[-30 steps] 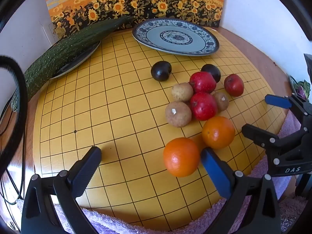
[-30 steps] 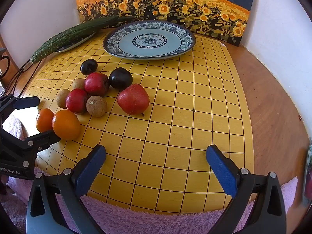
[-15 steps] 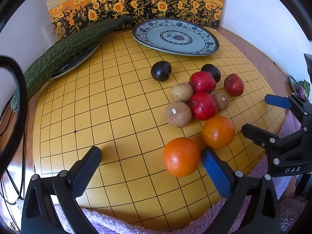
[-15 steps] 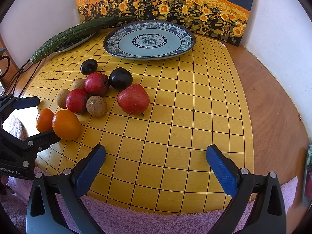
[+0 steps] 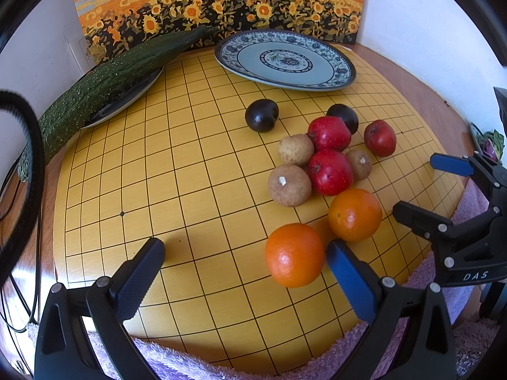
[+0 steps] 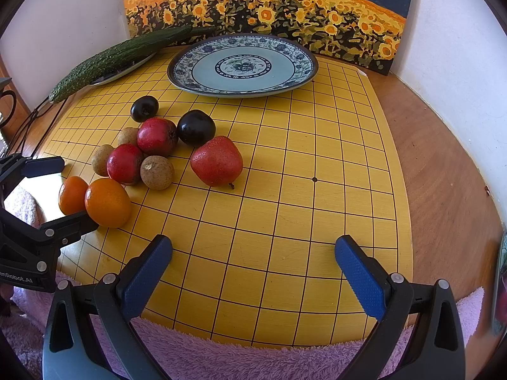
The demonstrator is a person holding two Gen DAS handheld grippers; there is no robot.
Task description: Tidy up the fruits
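Fruits (image 6: 158, 158) sit clustered on the board, well short of the plate (image 6: 304, 77), nothing on it. 2 oranges (image 5: 294, 255) nearest. Left gripper (image 5: 240, 272) and right gripper (image 6: 253, 262) both spread, empty. Round, firm, roll easily; grab across middle.
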